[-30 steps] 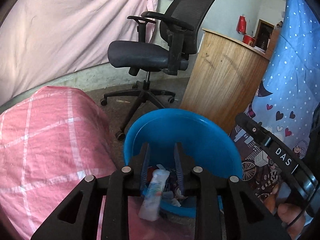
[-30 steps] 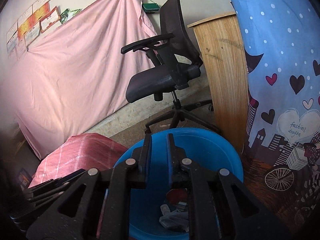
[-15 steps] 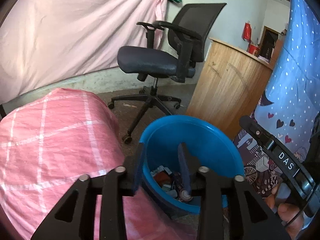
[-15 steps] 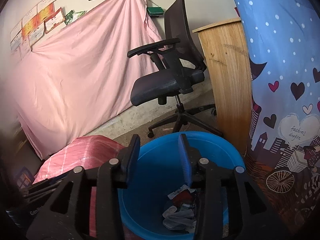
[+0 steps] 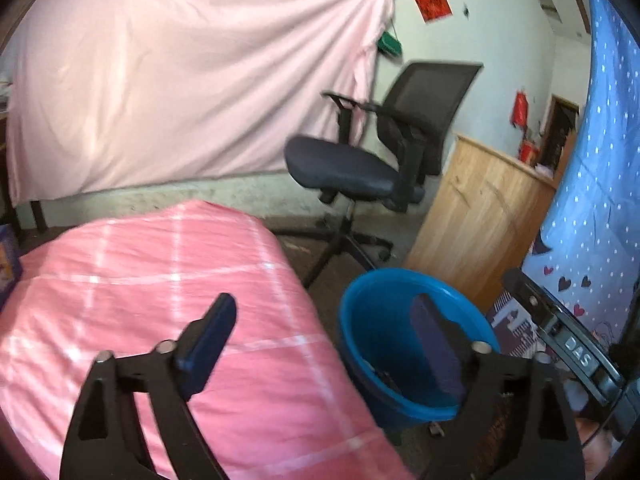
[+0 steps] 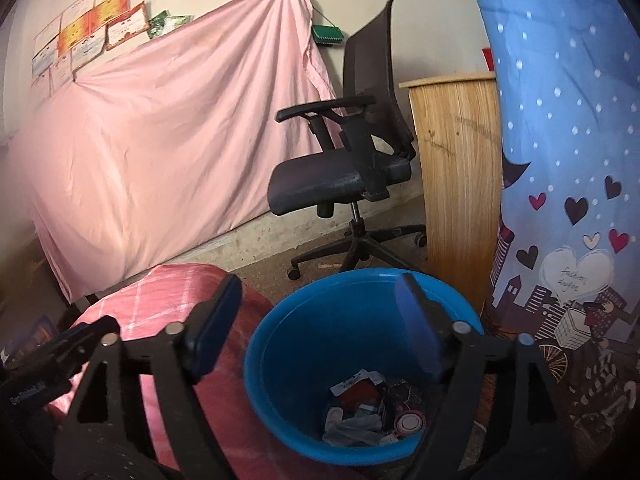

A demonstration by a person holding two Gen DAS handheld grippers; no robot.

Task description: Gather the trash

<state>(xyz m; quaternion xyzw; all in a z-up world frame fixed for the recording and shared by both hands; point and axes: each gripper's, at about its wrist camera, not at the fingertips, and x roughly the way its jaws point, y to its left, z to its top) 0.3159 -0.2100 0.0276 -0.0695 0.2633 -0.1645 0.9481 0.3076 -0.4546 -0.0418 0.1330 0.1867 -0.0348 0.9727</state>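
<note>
A wide pink cloth sheet (image 6: pixel 160 128) hangs across the back wall, and a blue curtain printed with white dots, hearts and a city skyline (image 6: pixel 560 160) fills the right side. In front of the sheet stands a black mesh-backed swivel office chair (image 6: pixel 344 176) on a five-star base, with a light wooden cabinet (image 6: pixel 460 168) just beside it on the right. A pink bedcover with white checks (image 5: pixel 160 300) takes up the lower left.

Between the bedcover and the curtain sits a round blue plastic bucket (image 6: pixel 320 332) on the floor. The trash (image 6: pixel 372 412) lies at its bottom: crumpled wrappers, a red packet and a small round lid.

The right gripper (image 6: pixel 318 324) hangs above the bucket's mouth; its jaws have just been opening, the fingers (image 6: pixel 216 324) stand wide apart and nothing is between them. The left gripper (image 5: pixel 324 344) is over the bedcover's edge beside the bucket; its jaws have likewise just been opening, and its spread fingers (image 5: pixel 208 336) are empty.
</note>
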